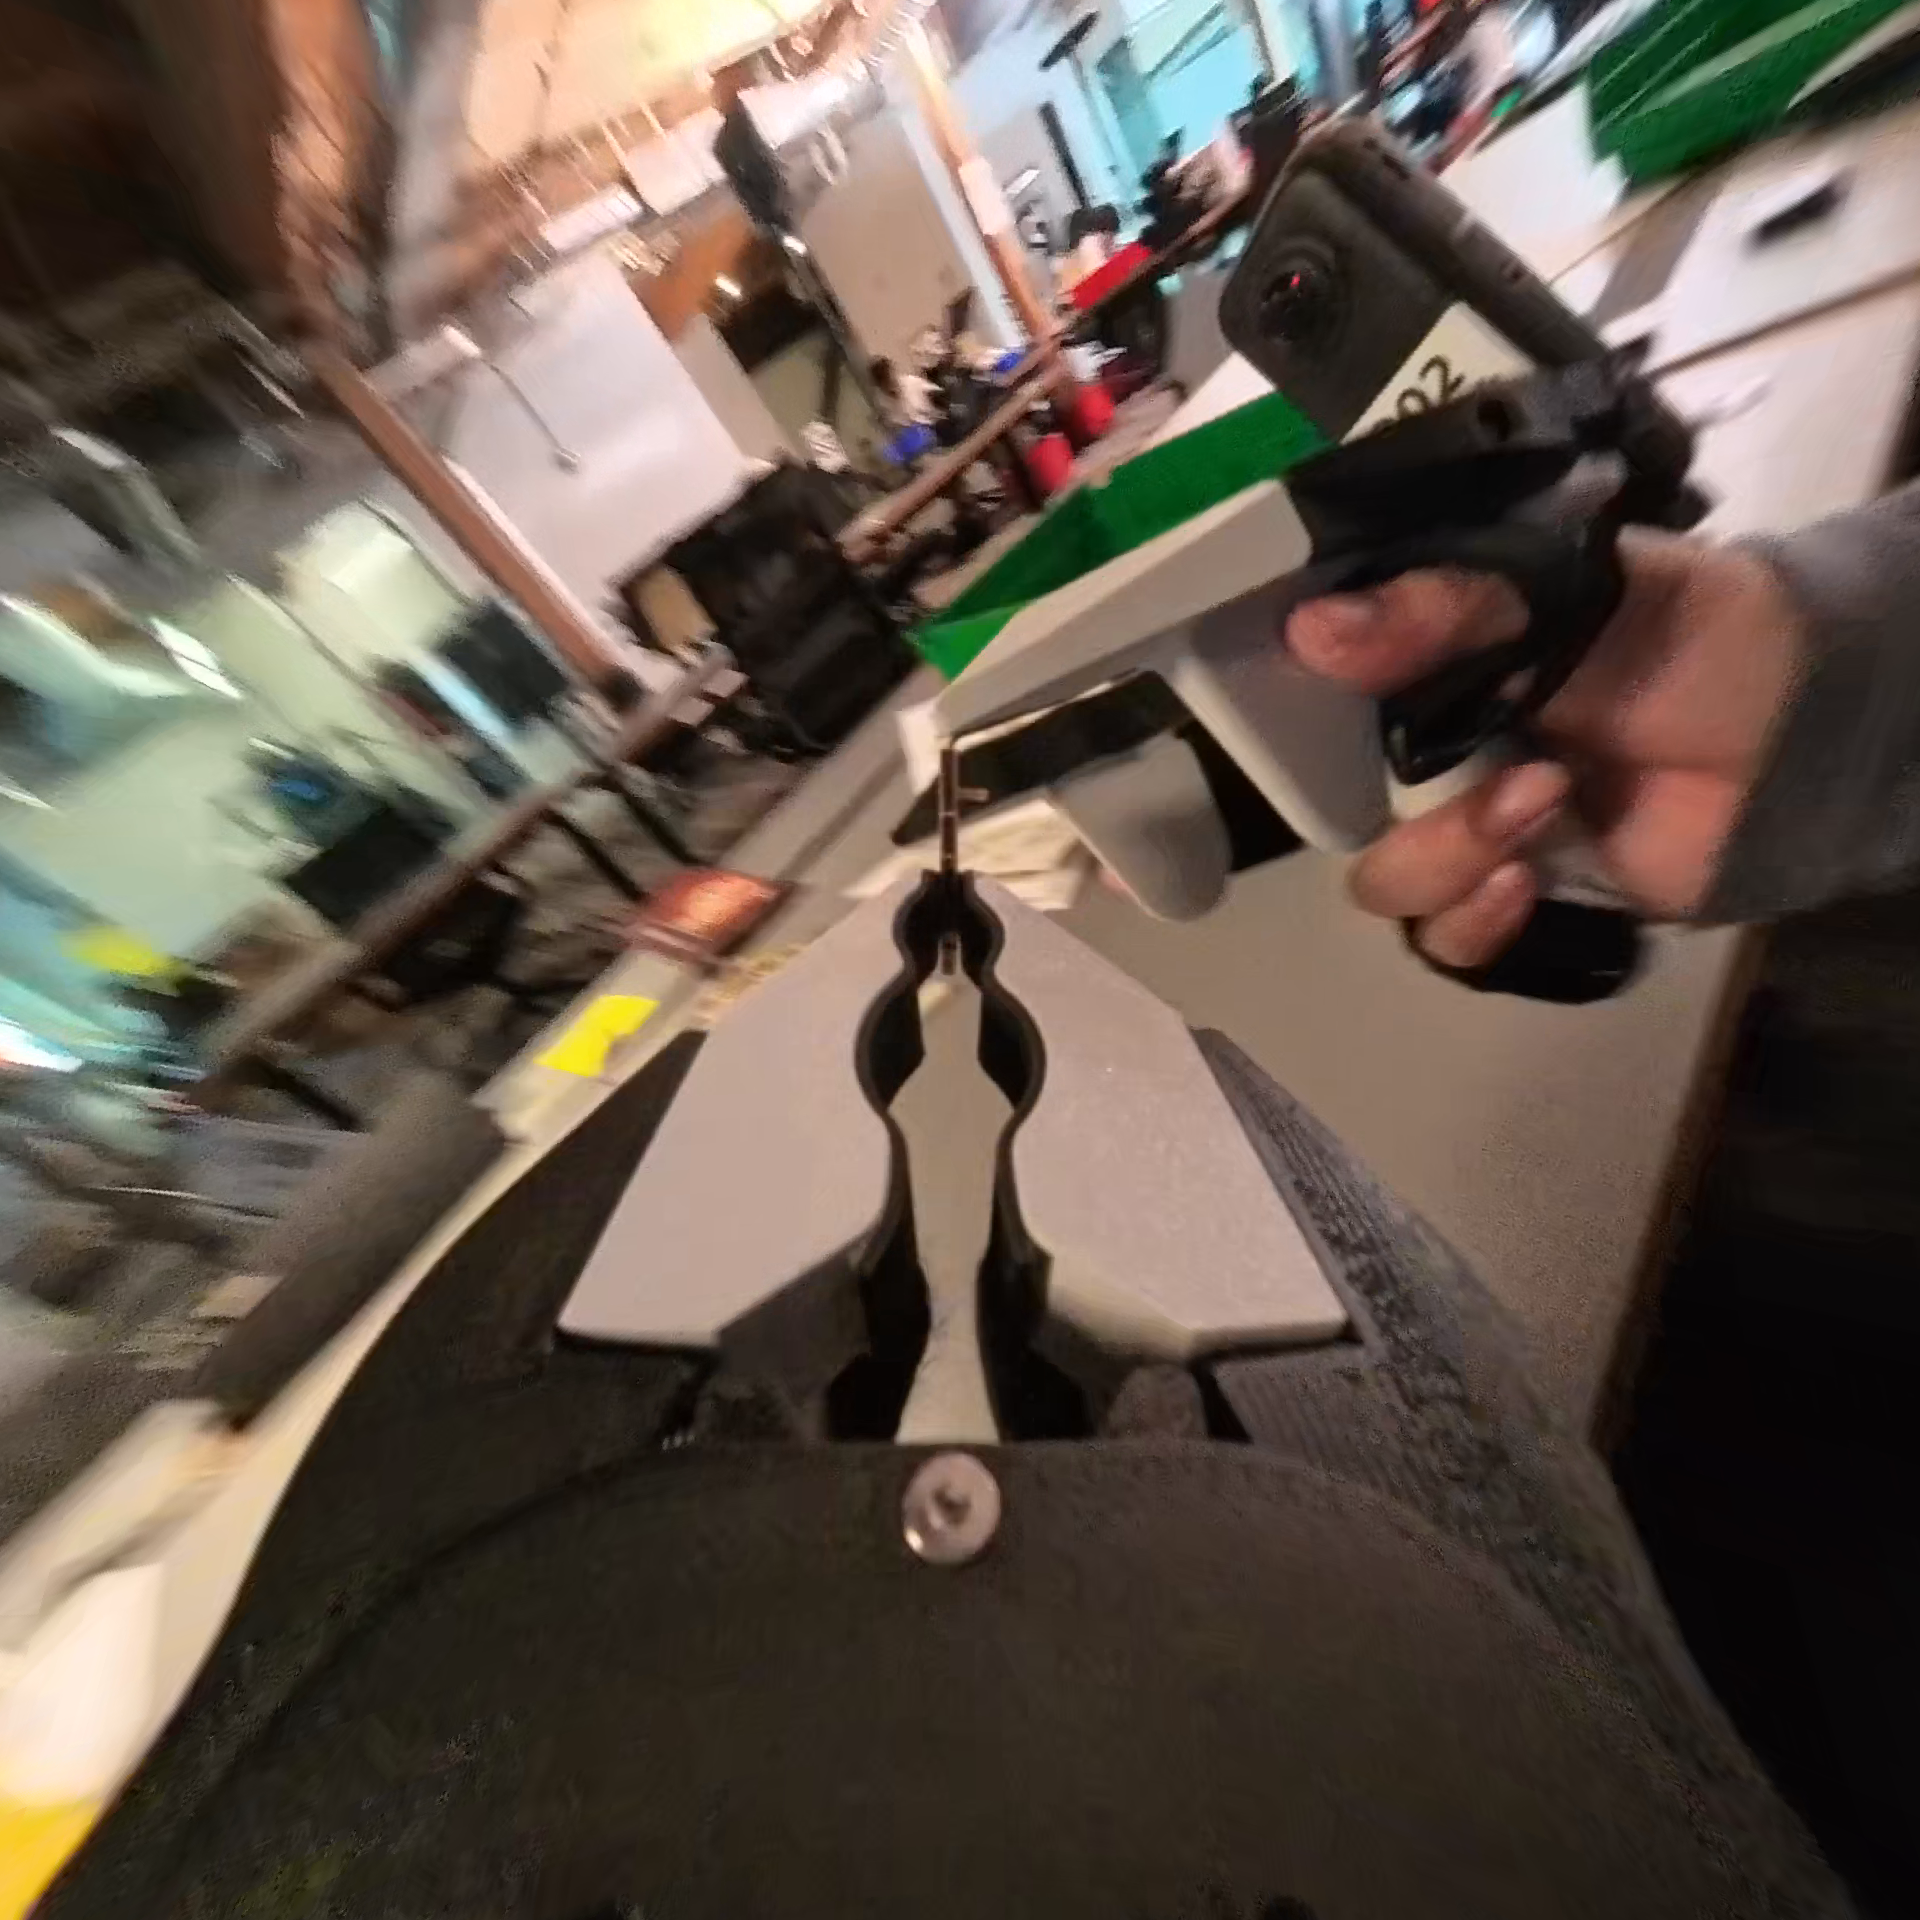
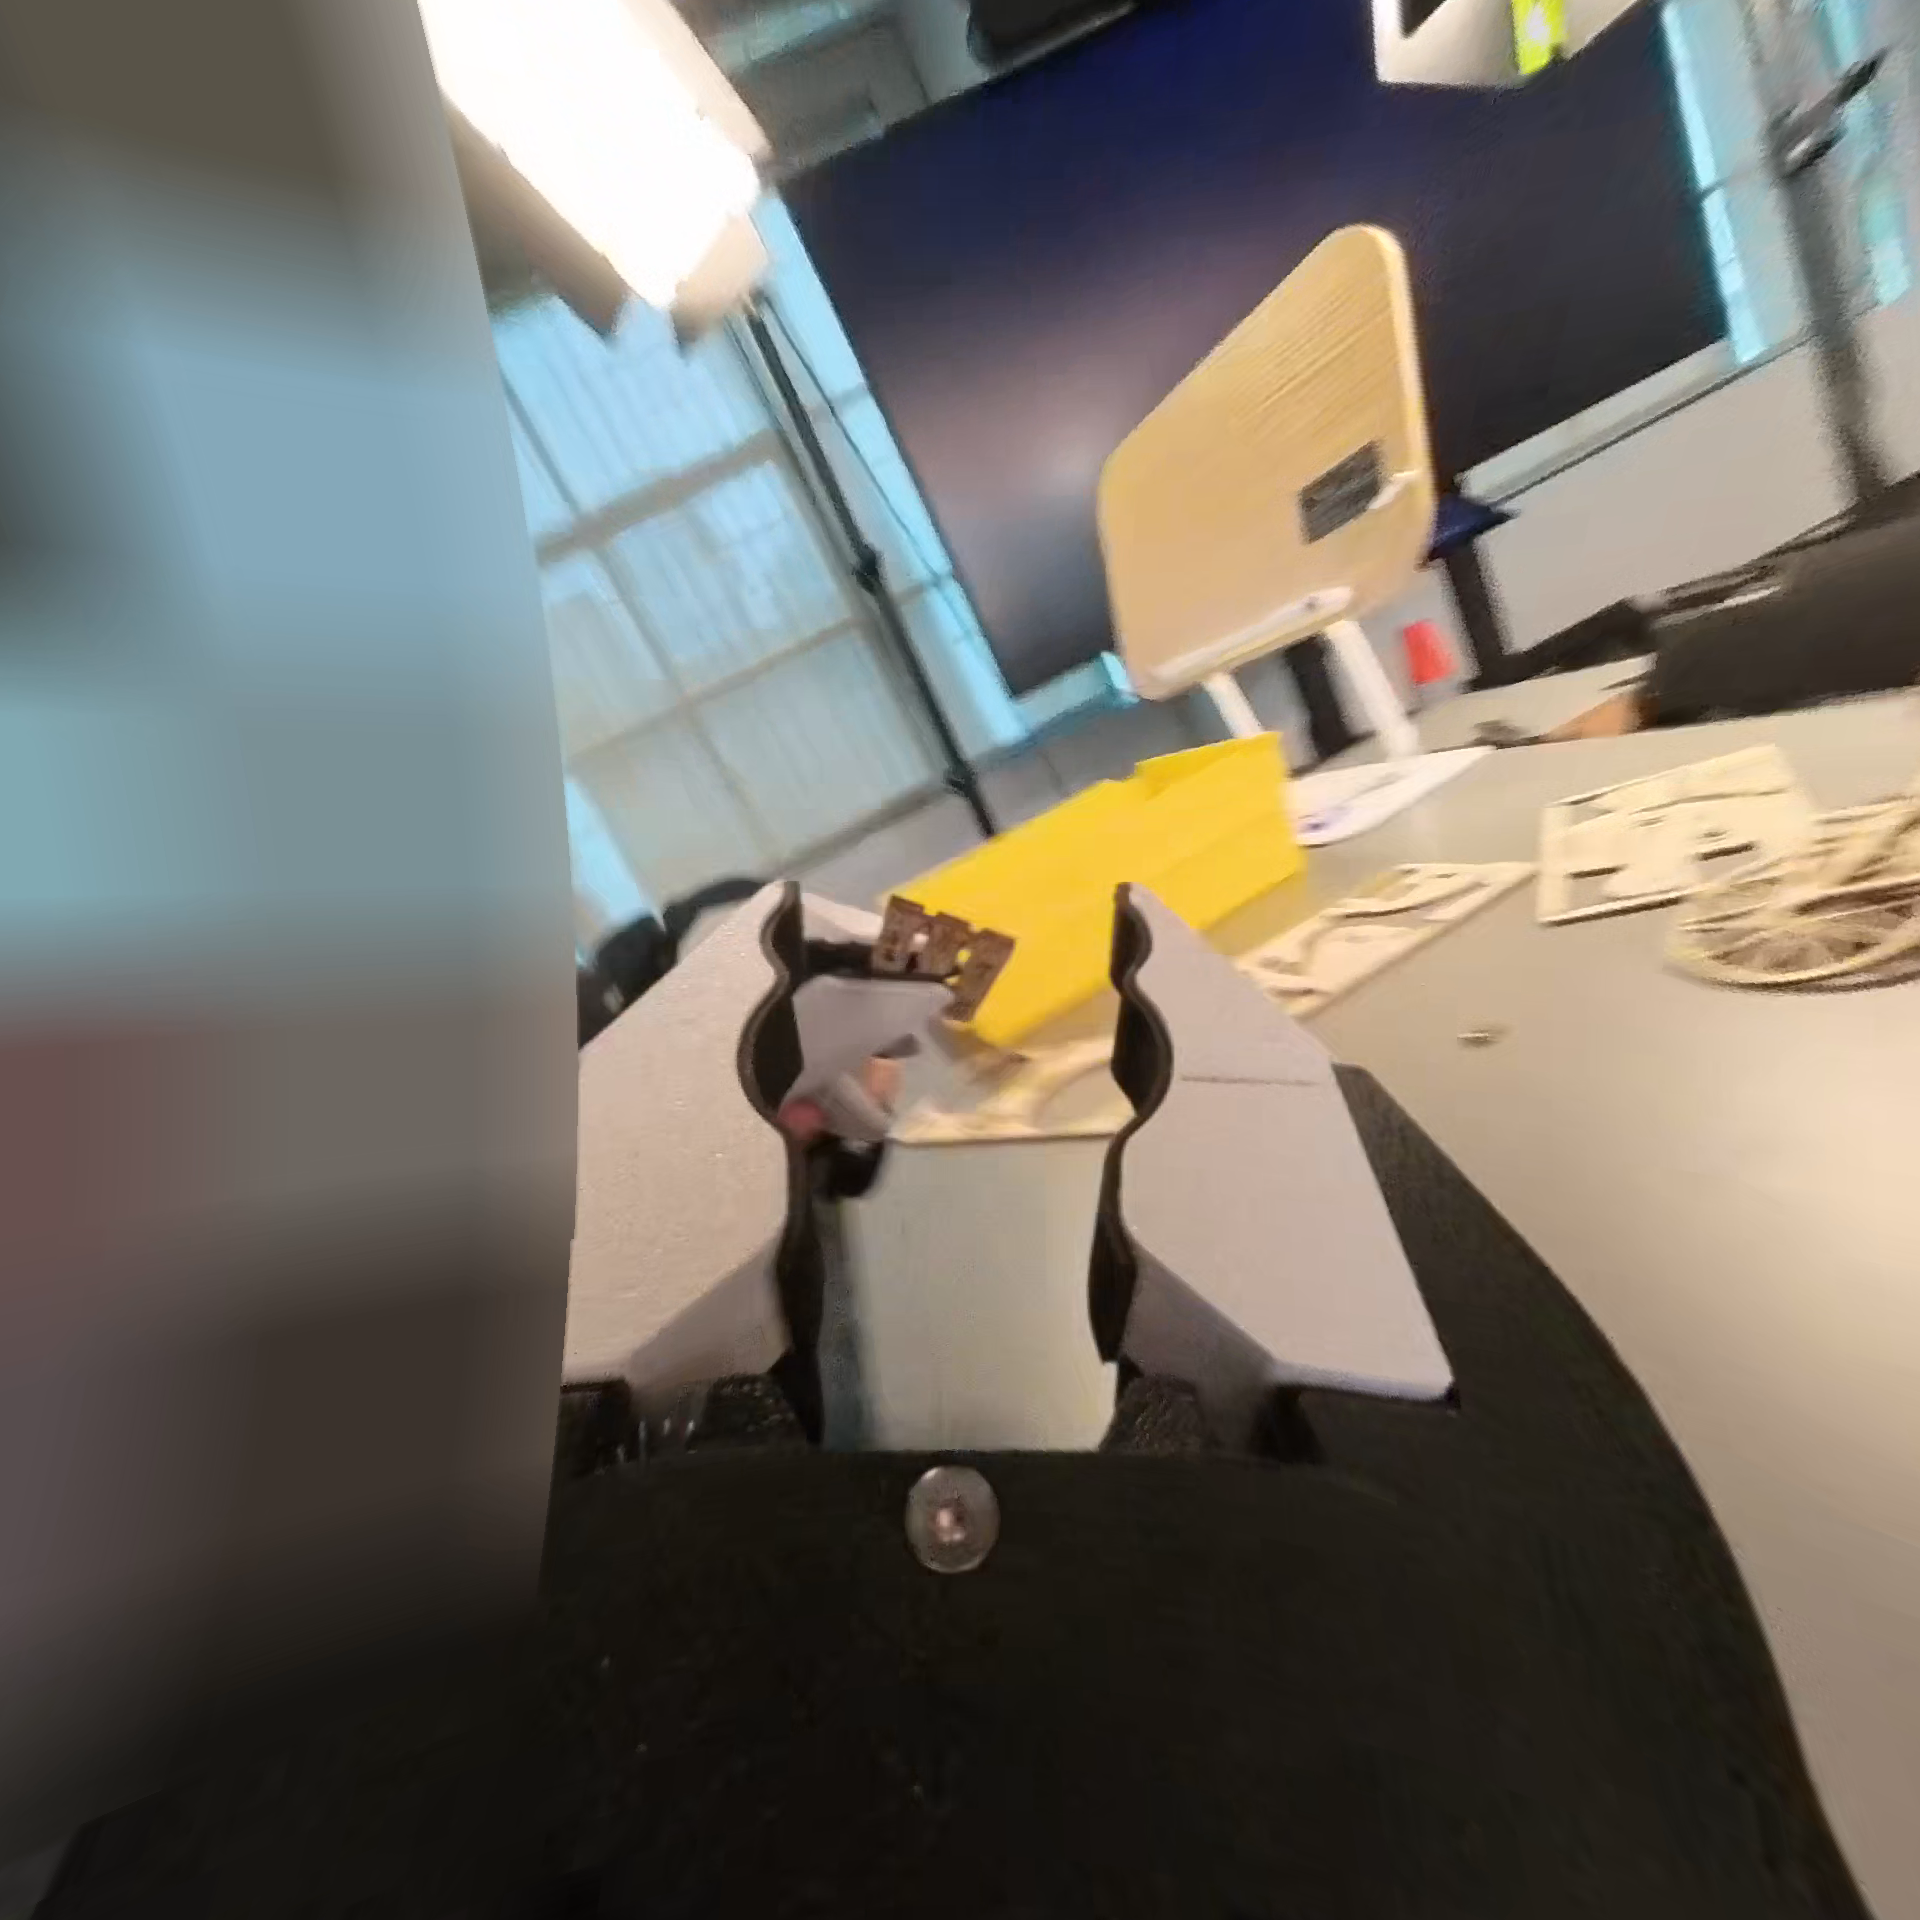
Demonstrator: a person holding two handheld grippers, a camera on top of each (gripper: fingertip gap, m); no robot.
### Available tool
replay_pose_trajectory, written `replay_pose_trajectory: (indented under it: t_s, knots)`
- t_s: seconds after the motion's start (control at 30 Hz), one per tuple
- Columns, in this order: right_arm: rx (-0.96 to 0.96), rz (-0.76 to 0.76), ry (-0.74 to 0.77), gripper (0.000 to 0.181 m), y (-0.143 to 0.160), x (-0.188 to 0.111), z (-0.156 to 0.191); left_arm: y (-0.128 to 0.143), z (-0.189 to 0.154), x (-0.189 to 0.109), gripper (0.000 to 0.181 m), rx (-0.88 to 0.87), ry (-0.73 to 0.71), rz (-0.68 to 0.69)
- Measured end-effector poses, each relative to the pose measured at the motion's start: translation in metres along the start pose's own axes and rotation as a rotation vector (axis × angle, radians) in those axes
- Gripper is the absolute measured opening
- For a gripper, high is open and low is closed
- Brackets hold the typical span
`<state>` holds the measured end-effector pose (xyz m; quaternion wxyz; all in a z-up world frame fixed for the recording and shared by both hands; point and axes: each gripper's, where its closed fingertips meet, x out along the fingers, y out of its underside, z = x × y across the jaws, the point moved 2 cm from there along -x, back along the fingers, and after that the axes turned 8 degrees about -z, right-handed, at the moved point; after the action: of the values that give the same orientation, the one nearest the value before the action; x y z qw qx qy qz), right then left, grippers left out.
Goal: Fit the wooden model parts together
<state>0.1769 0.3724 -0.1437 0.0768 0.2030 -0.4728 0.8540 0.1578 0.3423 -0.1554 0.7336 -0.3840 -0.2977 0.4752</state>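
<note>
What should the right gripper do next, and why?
Probably ease the right gripper forward a touch and close on the wooden piece. Its jaws stand open and empty with the piece about level with their tips, while the left gripper is shut on the piece's other end. A second grip looks like the likely next step.

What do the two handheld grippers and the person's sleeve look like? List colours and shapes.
Both the left gripper and the right gripper have light grey wedge fingers with wavy black inner edges on textured black bodies. The right one carries a black camera, a white label and a black trigger handle. The sleeve is grey.
</note>
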Motion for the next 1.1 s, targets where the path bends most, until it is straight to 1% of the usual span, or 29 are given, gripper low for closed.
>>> replay_pose_trajectory:
  t_s: [0.03, 0.1, 0.17, 0.2, 0.27, 0.33, 0.4, 0.47, 0.53, 0.6, 0.73, 0.83, 0.97, 1.1]
  knots:
    - [-0.099, 0.041, 0.022, 0.06, 0.001, -0.002, -0.013, 0.01, 0.0, 0.005, 0.001, -0.124, 0.067, 0.007]
    - [-0.319, 0.167, 0.032, 0.058, 0.009, -0.005, -0.039, 0.032, 0.004, 0.016, 0.001, -0.35, 0.215, 0.013]
    - [-0.554, 0.306, 0.001, 0.054, 0.021, -0.008, -0.062, 0.052, 0.012, 0.027, 0.001, -0.457, 0.347, -0.003]
    - [-0.665, 0.372, -0.014, 0.052, 0.027, -0.01, -0.073, 0.064, 0.017, 0.033, 0.001, -0.474, 0.383, 0.017]
    - [-0.846, 0.451, -0.043, 0.045, 0.035, -0.011, -0.092, 0.085, 0.021, 0.045, 0.001, -0.431, 0.455, 0.057]
    - [-0.949, 0.439, -0.066, 0.039, 0.036, -0.008, -0.105, 0.102, 0.022, 0.056, 0.001, -0.336, 0.489, 0.075]
    - [-0.976, 0.416, -0.086, 0.036, 0.031, -0.003, -0.114, 0.118, 0.025, 0.065, 0.002, -0.25, 0.497, 0.075]
    - [-0.961, 0.44, -0.126, 0.03, 0.032, 0.0, -0.122, 0.13, 0.026, 0.07, 0.002, -0.218, 0.507, 0.074]
    - [-0.996, 0.483, -0.163, 0.025, 0.036, 0.0, -0.129, 0.135, 0.026, 0.07, 0.002, -0.182, 0.518, 0.066]
    - [-1.032, 0.527, -0.199, 0.024, 0.042, -0.001, -0.135, 0.14, 0.027, 0.069, 0.002, -0.131, 0.524, 0.069]
    - [-1.056, 0.592, -0.219, 0.021, 0.049, 0.0, -0.141, 0.143, 0.026, 0.07, 0.001, -0.107, 0.531, 0.071]
    - [-1.047, 0.623, -0.218, 0.021, 0.052, 0.0, -0.144, 0.147, 0.025, 0.07, 0.001, -0.076, 0.53, 0.093]
    - [-1.029, 0.707, -0.176, 0.02, 0.058, -0.004, -0.15, 0.16, 0.017, 0.071, 0.001, 0.031, 0.541, 0.167]
    - [-1.054, 0.768, -0.159, 0.011, 0.065, -0.007, -0.154, 0.166, 0.016, 0.072, 0.001, 0.068, 0.532, 0.203]
